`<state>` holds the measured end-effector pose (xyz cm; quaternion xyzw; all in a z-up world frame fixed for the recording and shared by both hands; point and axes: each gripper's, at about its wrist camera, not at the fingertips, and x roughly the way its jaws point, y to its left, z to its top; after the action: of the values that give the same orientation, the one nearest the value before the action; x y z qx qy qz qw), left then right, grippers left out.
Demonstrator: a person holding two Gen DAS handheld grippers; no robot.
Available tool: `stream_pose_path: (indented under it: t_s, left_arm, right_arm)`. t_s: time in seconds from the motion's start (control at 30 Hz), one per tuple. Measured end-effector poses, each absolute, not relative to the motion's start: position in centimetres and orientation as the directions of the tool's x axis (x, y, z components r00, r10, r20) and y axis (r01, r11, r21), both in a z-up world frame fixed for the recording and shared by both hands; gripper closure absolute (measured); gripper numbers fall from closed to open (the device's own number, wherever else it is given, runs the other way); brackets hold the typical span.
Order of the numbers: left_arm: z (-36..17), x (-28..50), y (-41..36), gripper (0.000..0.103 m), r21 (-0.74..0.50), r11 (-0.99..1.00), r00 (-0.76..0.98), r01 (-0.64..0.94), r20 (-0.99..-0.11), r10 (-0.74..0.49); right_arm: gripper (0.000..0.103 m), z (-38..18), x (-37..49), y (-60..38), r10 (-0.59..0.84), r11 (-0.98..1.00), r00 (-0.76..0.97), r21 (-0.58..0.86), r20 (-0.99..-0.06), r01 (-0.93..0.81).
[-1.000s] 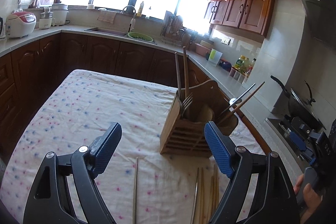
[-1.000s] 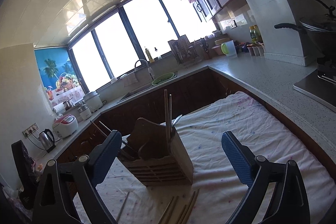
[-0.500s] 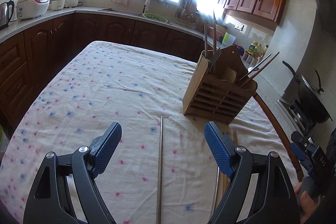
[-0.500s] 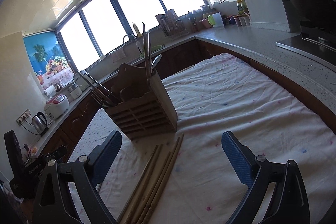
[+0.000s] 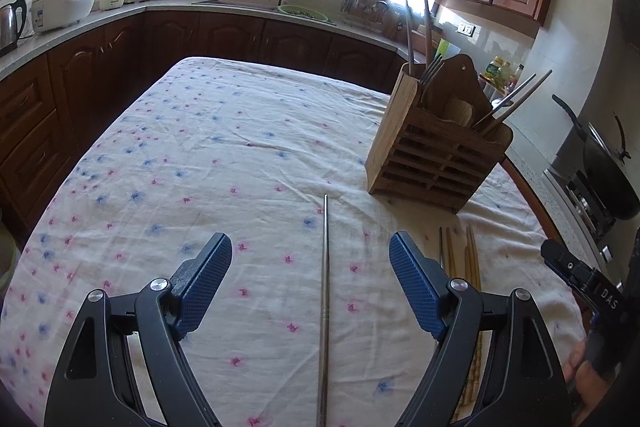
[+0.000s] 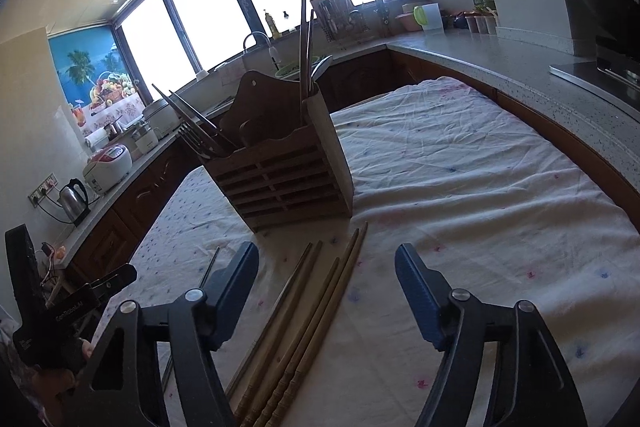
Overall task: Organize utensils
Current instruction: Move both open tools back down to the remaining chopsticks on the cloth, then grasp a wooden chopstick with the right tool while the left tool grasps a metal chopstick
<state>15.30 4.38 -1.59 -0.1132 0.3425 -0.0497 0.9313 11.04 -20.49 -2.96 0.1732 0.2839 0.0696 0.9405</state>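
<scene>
The left gripper [image 5: 310, 259] is held wide open above the cloth [image 5: 208, 147], nothing gripped; a metal chopstick [image 5: 325, 291] is seen lying on the cloth between its jaws, untouched by the pads. The right gripper [image 6: 326, 277] is seen partly open with its jaws closing; wooden chopsticks [image 6: 316, 311] lie on the cloth [image 6: 460, 187] between the jaws, nearer the left pad, and no pad is pressed on them. A thin metal chopstick [image 6: 209, 267] is seen left of that gripper's left finger; whether it is the one under the left gripper cannot be told. In the left view the wooden chopsticks [image 5: 472, 259] are found just right of the left gripper's right finger, partly hidden by it. The wooden holder [image 5: 436, 151] is stood upright on the cloth beyond both grippers; forks [image 5: 430, 71] and long handles are held in its left compartment, and chopsticks [image 5: 516, 99] are leaned out of its right one. The holder [image 6: 288, 163] is set just beyond the tips of the wooden chopsticks, not touching them.
</scene>
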Motion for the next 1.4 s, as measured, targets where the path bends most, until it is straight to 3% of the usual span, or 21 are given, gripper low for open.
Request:
stream_pose_path:
  t_s: [0.17, 0.27, 0.67, 0.9, 1.07, 1.27, 1.37, 1.4]
  left_arm:
    - [-2.6, 16.5, 4.1, 0.02, -0.232, 0.973, 0.727, 0.019, -0.665, -0.173]
    - [-2.8, 17.3, 3.7, 0.022, -0.205, 0.979, 0.713, 0.023, -0.682, -0.16]
    - [-4.7, 22.1, 1.8, 0.045, -0.129, 0.987, 0.628, 0.097, -0.761, -0.161]
    - [-6.8, 24.9, 0.1, 0.06, -0.089, 0.987, 0.558, 0.134, -0.816, -0.149]
    - [-7.1, 25.0, -0.7, 0.06, -0.045, 0.989, 0.579, 0.14, -0.807, -0.119]
    - [-7.1, 25.3, -0.6, 0.069, -0.029, 0.99, 0.586, 0.14, -0.804, -0.106]
    - [-7.1, 25.3, -0.9, 0.081, -0.016, 0.989, 0.594, 0.148, -0.798, -0.101]
    - [-7.1, 25.3, -0.9, 0.093, -0.02, 0.989, 0.594, 0.148, -0.797, -0.105]
  right_arm:
    - [0.063, -3.9, 12.7, -18.9, 0.268, 0.931, 0.783, 0.359, -0.561, -0.061]
    - [0.07, -4.5, 13.8, -18.0, 0.283, 0.932, 0.755, 0.355, -0.591, -0.072]
    - [0.091, -7.6, 18.7, -15.2, 0.271, 0.954, 0.64, 0.287, -0.718, -0.083]
    - [0.094, -8.8, 20.7, -14.3, 0.24, 0.966, 0.611, 0.245, -0.755, -0.078]
    - [0.093, -8.7, 21.5, -13.4, 0.242, 0.968, 0.613, 0.234, -0.752, -0.094]
    - [0.094, -8.5, 21.9, -13.7, 0.235, 0.969, 0.61, 0.23, -0.756, -0.089]
    - [0.093, -8.5, 22.3, -13.5, 0.223, 0.972, 0.616, 0.217, -0.756, -0.086]
    - [0.093, -8.5, 22.5, -13.2, 0.216, 0.974, 0.618, 0.207, -0.756, -0.087]
